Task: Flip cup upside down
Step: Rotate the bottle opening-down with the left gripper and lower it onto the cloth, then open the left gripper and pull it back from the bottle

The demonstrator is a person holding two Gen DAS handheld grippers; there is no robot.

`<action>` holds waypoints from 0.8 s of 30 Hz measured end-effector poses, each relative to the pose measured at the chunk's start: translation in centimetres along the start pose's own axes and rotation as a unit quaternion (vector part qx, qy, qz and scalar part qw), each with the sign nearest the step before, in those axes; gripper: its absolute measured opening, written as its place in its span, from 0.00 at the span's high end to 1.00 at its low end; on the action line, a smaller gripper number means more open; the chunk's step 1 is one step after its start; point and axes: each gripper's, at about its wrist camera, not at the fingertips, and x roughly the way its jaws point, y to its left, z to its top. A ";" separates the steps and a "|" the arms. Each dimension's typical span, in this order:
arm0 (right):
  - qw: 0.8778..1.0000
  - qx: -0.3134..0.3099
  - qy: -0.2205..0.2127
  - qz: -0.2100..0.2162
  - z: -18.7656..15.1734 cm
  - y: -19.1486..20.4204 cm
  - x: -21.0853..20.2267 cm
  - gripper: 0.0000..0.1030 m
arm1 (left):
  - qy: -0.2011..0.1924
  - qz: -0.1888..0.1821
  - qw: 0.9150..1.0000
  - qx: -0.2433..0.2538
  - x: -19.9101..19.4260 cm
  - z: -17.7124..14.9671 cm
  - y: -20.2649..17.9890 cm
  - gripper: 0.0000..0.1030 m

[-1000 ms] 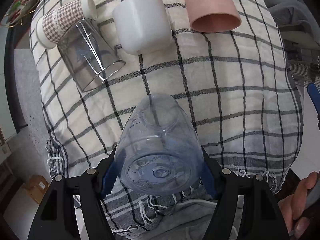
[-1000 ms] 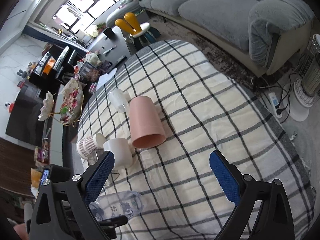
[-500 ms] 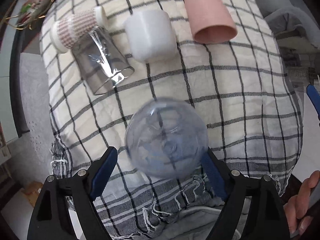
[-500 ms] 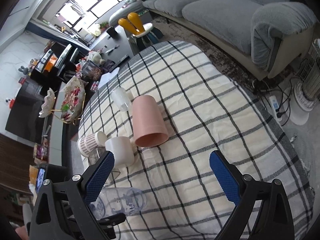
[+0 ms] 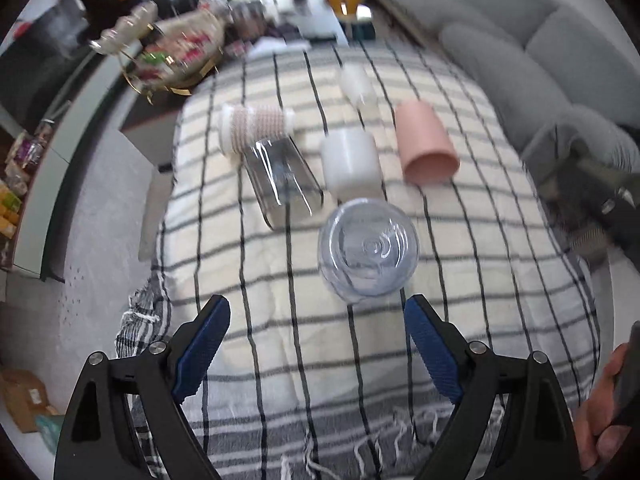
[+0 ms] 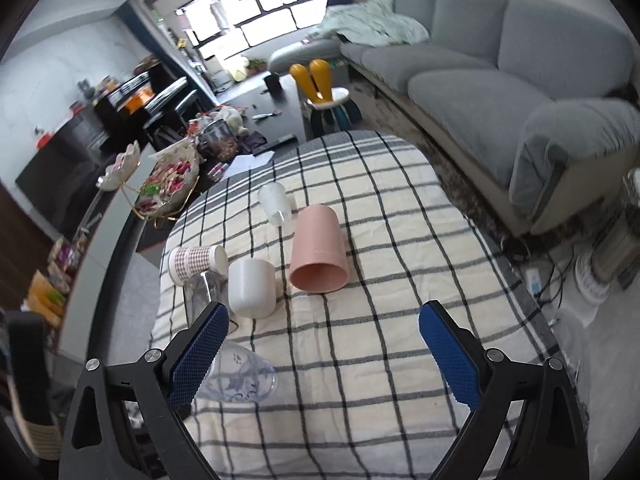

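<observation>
A clear plastic cup (image 5: pixel 368 250) stands upside down on the checked tablecloth (image 5: pixel 472 280), base up, just beyond my left gripper (image 5: pixel 318 344). The left gripper is open and empty, its blue pads apart from the cup. In the right wrist view the same cup (image 6: pixel 240 376) shows behind the left pad of my right gripper (image 6: pixel 324 356), which is open and empty above the cloth.
Several other cups lie on their sides farther back: a pink one (image 5: pixel 426 148), a white one (image 5: pixel 350 162), a clear glass (image 5: pixel 282 180), a patterned paper cup (image 5: pixel 256 128) and a small frosted one (image 5: pixel 356 82). A grey sofa (image 6: pixel 500 80) stands to the right.
The left gripper let go of the clear cup, which now stands base up on the cloth. The gripper opened, pulled back and tilted up. The right gripper tilted up slightly.
</observation>
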 end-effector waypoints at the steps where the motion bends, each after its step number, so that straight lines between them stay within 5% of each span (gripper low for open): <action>1: 1.000 -0.010 -0.004 -0.002 -0.3 0.3 -0.1 0.06 | -0.020 0.004 1.000 -0.003 -0.4 -0.2 0.1 0.12; 9: 0.996 -0.072 -0.049 -0.014 -2.4 2.2 -1.7 0.06 | -0.144 0.033 0.989 -0.031 -2.4 -2.9 1.3 0.08; 24: 0.989 -0.110 -0.098 -0.027 -3.9 3.8 -3.4 0.06 | -0.249 0.061 0.964 -0.074 -5.4 -5.8 2.3 0.02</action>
